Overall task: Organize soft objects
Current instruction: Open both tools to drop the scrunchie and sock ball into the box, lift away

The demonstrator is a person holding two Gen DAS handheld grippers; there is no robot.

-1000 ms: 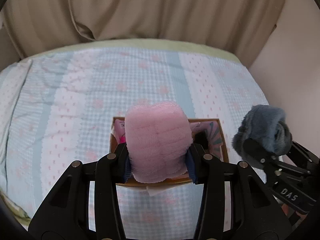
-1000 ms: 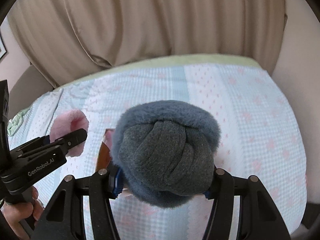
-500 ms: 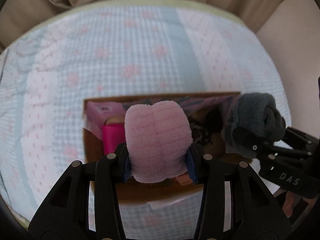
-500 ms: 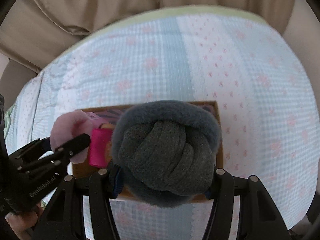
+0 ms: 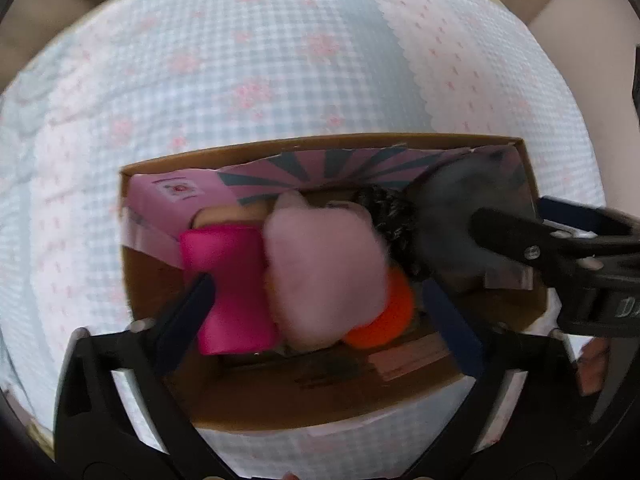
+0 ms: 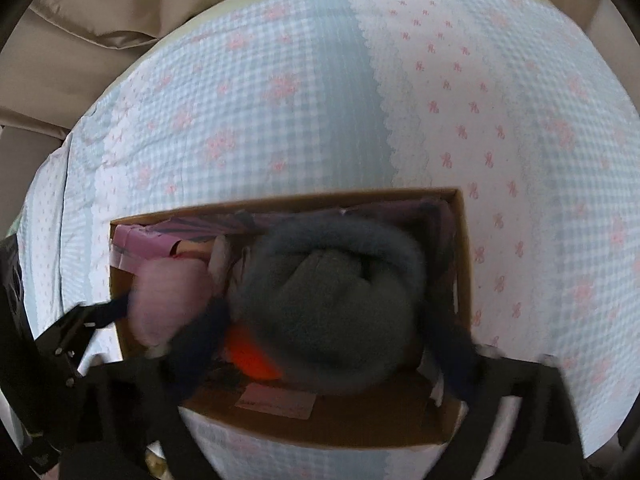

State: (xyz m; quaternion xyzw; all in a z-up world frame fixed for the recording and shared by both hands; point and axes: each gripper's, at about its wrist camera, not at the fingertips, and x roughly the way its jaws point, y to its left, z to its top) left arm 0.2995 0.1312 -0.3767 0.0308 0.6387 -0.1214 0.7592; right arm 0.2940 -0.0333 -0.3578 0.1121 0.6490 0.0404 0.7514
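Observation:
A cardboard box (image 5: 360, 408) (image 6: 344, 424) lies on the bed. In the left wrist view my left gripper (image 5: 320, 292) is open over the box, fingers spread wide; the pink fluffy roll (image 5: 326, 276) sits free between them, inside the box beside a magenta item (image 5: 228, 292) and an orange one (image 5: 384, 316). In the right wrist view my right gripper (image 6: 324, 332) is open with the grey fuzzy bundle (image 6: 328, 308) loose between its spread fingers, inside the box. The grey bundle (image 5: 452, 232) and right gripper also show in the left wrist view. The pink roll (image 6: 168, 300) shows left in the right wrist view.
The bed has a blue-and-pink checked cover (image 5: 280, 72) (image 6: 500, 128). A beige curtain (image 6: 80, 20) hangs behind it. A pink printed carton (image 5: 176, 196) and a dark curly item (image 5: 388, 208) lie in the box. A wall stands to the right.
Both grippers dropped down over the box and opened. The pink roll and grey bundle left the jaws and now sit in the box.

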